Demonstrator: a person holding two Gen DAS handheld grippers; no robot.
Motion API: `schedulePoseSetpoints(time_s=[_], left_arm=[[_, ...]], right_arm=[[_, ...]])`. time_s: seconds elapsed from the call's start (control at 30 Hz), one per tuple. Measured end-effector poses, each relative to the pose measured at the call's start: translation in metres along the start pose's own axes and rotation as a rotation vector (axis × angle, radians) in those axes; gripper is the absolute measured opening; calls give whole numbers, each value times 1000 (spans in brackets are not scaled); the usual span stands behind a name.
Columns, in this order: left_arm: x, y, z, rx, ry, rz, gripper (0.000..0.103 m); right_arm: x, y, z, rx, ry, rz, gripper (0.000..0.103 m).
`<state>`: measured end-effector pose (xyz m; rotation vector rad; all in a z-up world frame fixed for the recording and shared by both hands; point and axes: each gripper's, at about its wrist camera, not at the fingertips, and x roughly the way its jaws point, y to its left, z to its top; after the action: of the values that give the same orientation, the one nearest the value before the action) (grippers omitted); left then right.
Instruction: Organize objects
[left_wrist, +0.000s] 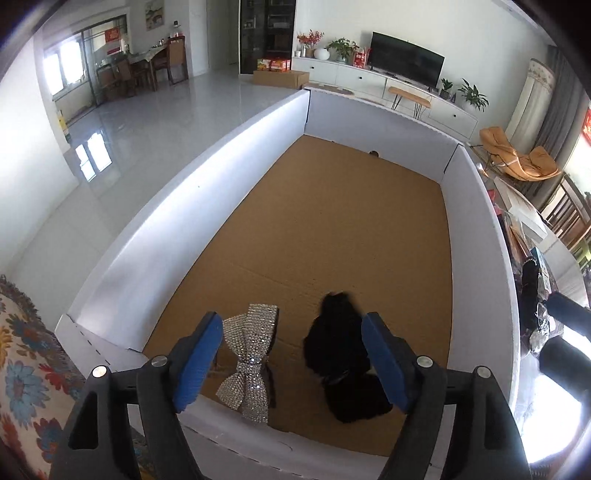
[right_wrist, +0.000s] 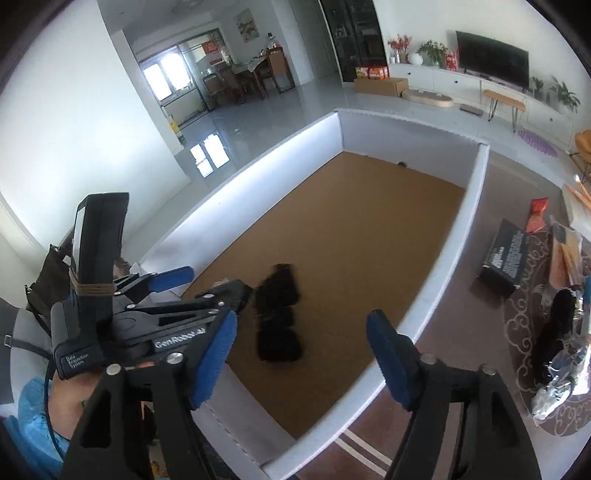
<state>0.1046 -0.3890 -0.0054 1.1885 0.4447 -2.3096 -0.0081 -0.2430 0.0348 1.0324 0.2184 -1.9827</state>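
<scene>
A large box with white walls (left_wrist: 155, 236) and a brown cardboard floor lies below both grippers. On that floor, near the front wall, rest a sparkly silver bow (left_wrist: 245, 365) and a black fluffy item (left_wrist: 341, 365). My left gripper (left_wrist: 291, 325) hangs open above them, the bow by its left finger and the black item by its right; neither pad touches them. In the right wrist view my right gripper (right_wrist: 303, 317) is open and empty over the box's front edge (right_wrist: 332, 417). The black fluffy item (right_wrist: 279, 314) looks blurred there. My left gripper (right_wrist: 210, 282) shows at the left and hides the bow.
To the right of the box, a patterned mat (right_wrist: 524, 325) carries a black carton (right_wrist: 506, 254), a dark item and shiny bags (right_wrist: 554, 391). A floral cloth (left_wrist: 22, 350) lies left of the box. A living room with a TV (left_wrist: 406, 59) stretches beyond.
</scene>
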Motion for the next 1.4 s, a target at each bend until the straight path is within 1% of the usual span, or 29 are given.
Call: schedulePoseSetpoints(time_s=[0.03,0.1,0.2,0.27,0.33,0.37,0.4,0.47,0.5,0.57,0.63,0.67,0.73,0.8,0.87,1.0,1.13,1.2,1.4], left_arm=[[-4,-5,-1,2,-22,-1,77],[-13,-19,0,8,-56,-33,77],[-32,-51,-2,46,-109,-129,77],[-46,-79,-5,95,-140,-199,77],[-62,-107,-11,147,-161,-272,78],[-70,-124,-15,181,-167,-314,80],[-77,-141,-18,209,-171,-349,86],[-90,-173,-31,268,-167,-413,96],[-92,-187,-36,292,-155,-442,99],[-92,-223,-52,342,-95,-506,99],[-84,-255,-71,397,-30,-544,99],[-77,-270,-82,426,-9,-551,99],[-63,-294,-101,478,10,-538,99],[-43,-312,-115,517,18,-506,99],[-25,-319,-124,533,23,-470,99],[5,-318,-128,523,19,-394,99],[20,-312,-128,528,0,-328,99],[26,-309,-127,525,7,-316,99],[38,-305,-121,521,9,-297,99]], right_arm=[[-10,-10,-6,11,-28,-32,87],[-30,-39,-21,48,-84,-96,88],[-67,-89,-60,126,-145,-225,91],[-85,-122,-97,177,-155,-321,91],[-91,-156,-131,221,-132,-424,91],[-95,-173,-149,247,-109,-468,91],[-100,-190,-165,279,-91,-498,91],[-107,-219,-193,349,-82,-541,91],[-111,-232,-204,384,-80,-558,91],[-122,-257,-220,446,-74,-577,91],[-124,-276,-227,483,-56,-600,91],[-127,-284,-229,496,-57,-613,91],[-133,-293,-229,511,-63,-642,91],[-130,-293,-229,518,-68,-660,91],[-130,-291,-229,521,-63,-669,91],[-123,-294,-232,520,-47,-684,91],[-115,-298,-234,525,-28,-695,91],[-110,-299,-236,528,-13,-701,91],[-109,-301,-237,536,-17,-705,93]])
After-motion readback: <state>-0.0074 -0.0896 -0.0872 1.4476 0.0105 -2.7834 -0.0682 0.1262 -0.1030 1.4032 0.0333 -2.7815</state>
